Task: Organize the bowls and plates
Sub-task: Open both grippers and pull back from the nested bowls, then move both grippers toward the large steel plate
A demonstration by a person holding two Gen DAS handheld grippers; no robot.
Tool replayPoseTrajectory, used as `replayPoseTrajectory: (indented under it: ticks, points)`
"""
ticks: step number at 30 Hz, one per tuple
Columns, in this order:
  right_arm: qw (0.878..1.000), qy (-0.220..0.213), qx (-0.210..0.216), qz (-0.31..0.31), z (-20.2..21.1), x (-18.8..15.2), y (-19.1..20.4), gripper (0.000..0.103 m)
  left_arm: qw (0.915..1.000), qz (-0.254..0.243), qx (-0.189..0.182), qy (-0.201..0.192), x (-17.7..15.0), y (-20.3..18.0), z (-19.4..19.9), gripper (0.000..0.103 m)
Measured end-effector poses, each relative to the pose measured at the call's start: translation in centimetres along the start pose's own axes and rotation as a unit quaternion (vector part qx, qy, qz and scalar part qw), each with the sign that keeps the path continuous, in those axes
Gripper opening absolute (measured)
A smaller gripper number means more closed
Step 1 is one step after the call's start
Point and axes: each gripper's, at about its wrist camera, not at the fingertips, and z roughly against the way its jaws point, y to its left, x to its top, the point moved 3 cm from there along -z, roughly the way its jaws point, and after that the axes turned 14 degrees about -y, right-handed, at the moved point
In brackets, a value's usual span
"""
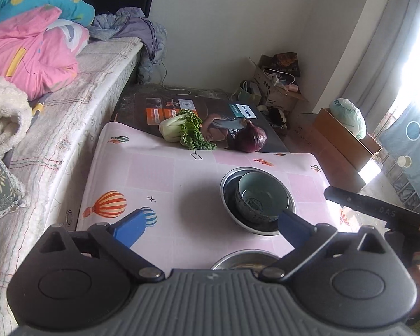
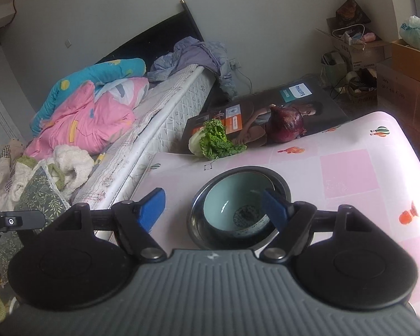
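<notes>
A pale green ceramic bowl (image 1: 259,196) with a dark patterned outside sits nested in a steel bowl (image 1: 228,184) on the pink balloon-print table. A second steel bowl (image 1: 243,260) shows just above my left gripper's body. My left gripper (image 1: 212,228) is open wide above the table, nothing between its blue pads. In the right wrist view the same ceramic bowl (image 2: 229,204) rests inside the steel bowl (image 2: 282,184). My right gripper (image 2: 214,210) is open above them, its right pad in front of the bowl's rim, gripping nothing.
A leafy green vegetable (image 1: 183,128) and a red cabbage (image 1: 252,138) lie on a printed box (image 1: 210,109) at the table's far edge. A bed (image 1: 70,92) with piled quilts runs along the left. Cardboard boxes (image 1: 336,140) stand at the right by the curtain.
</notes>
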Motion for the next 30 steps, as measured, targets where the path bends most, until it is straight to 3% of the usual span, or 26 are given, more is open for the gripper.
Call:
replayPoseTrajectory:
  ticks: [5,11,13,15,20,30]
  points:
    - [0.999,-0.028,-0.023,0.032,9.2,-3.7,2.6,0.081,0.9988,0.045,-0.014,0.012,-4.7,2.8,5.7,0.103]
    - [0.994,-0.055,-0.066,0.073,17.2,-10.1,5.9,0.087,0.9964,0.083,0.016,-0.001,-11.7,5.6,11.0,0.103]
    - [0.991,-0.057,-0.079,0.09,19.1,-12.3,7.3,0.097,0.9964,0.079,0.028,-0.016,-13.5,6.2,12.7,0.103]
    - [0.989,-0.053,-0.087,0.103,20.4,-14.1,8.4,0.102,0.9959,0.073,0.047,-0.025,-15.0,6.5,13.8,0.103]
    - [0.983,-0.042,-0.104,0.142,22.3,-17.9,11.0,0.102,0.9941,0.075,0.071,-0.034,-17.9,7.6,15.3,0.103]
    - [0.969,-0.046,-0.167,0.179,23.1,-19.8,13.3,0.102,0.9937,0.059,0.093,-0.017,-20.7,8.7,15.7,0.103]
